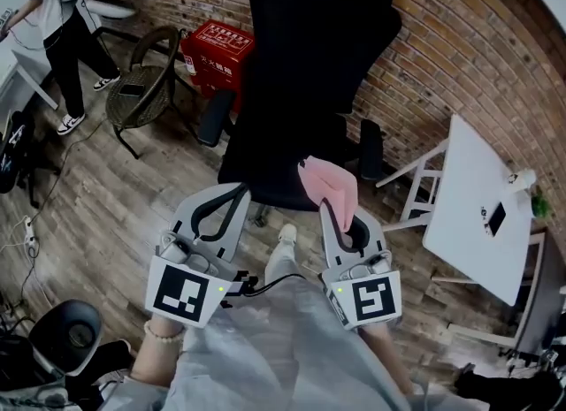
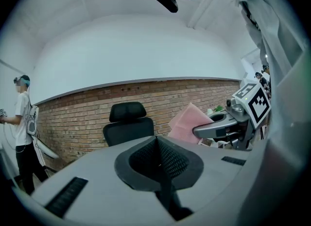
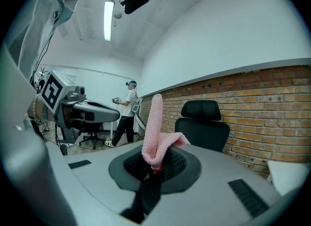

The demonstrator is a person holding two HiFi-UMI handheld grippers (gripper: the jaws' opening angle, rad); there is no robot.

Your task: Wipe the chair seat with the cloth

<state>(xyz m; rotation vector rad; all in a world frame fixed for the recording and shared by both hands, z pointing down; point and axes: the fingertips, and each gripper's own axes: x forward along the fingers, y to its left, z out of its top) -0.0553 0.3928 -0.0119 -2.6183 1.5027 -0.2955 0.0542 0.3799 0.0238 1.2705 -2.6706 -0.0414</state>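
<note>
A black office chair (image 1: 292, 91) stands against the brick wall, its seat (image 1: 265, 175) just ahead of both grippers. My right gripper (image 1: 334, 213) is shut on a pink cloth (image 1: 329, 184), which hangs over the seat's front right edge. In the right gripper view the cloth (image 3: 156, 132) sticks up from the shut jaws of the right gripper (image 3: 154, 164), with the chair (image 3: 201, 123) behind. My left gripper (image 1: 235, 192) is shut and holds nothing at the seat's front left; its own view shows the left gripper (image 2: 158, 154), the chair (image 2: 129, 125) and the cloth (image 2: 187, 123).
A red box (image 1: 217, 51) and a round dark chair (image 1: 141, 91) stand left of the office chair. A white table (image 1: 482, 206) is to the right. A person (image 1: 53, 20) stands at the far left. The floor is wood planks with cables at the left.
</note>
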